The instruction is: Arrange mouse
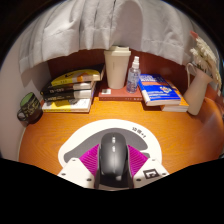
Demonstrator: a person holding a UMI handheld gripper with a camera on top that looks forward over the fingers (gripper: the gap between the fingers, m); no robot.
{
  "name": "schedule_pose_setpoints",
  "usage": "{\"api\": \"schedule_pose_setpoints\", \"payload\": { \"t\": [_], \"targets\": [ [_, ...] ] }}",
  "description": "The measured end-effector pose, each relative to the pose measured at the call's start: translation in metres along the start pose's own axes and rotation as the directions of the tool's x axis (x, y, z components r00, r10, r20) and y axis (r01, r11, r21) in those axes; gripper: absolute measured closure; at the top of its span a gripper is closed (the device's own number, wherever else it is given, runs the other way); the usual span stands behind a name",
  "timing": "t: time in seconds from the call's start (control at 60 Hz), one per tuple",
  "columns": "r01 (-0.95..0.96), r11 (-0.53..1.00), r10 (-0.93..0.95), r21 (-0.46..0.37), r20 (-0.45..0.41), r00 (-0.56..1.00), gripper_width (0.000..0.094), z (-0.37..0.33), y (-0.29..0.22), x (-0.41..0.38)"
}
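Black mouse (113, 157) sits between the gripper (113, 160) fingers, purple pads (88, 160) pressed against both its flanks; jaws closed narrow on it. Mouse appears over a white mat (100, 132) on the wooden desk (50, 135). Beyond the fingers: stack of books (70, 93) to the left, white box (118, 64) and a clear spray bottle (134, 74) centre, blue book (162, 94) to the right. White mug (195, 88) near the blue book. Pale curtain (100, 25) behind.
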State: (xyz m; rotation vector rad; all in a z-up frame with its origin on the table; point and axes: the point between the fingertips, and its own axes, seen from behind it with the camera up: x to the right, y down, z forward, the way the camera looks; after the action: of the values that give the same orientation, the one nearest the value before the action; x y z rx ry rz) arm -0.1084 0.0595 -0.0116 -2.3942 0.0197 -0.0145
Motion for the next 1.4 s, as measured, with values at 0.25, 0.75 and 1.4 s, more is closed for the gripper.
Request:
{"api": "schedule_pose_setpoints", "payload": {
  "t": [0.25,0.75,1.4],
  "targets": [
    [-0.031,0.999,0.031,-0.014,0.008,0.999,0.0086,-0.026,-0.009,0.003],
    [-0.028,0.985,0.011,0.171,0.095,0.995,0.0081,-0.289,0.002,-0.003],
    [-0.037,0.964,0.008,0.263,0.109,0.994,0.0081,-0.392,0.037,0.01]
  ]
}}
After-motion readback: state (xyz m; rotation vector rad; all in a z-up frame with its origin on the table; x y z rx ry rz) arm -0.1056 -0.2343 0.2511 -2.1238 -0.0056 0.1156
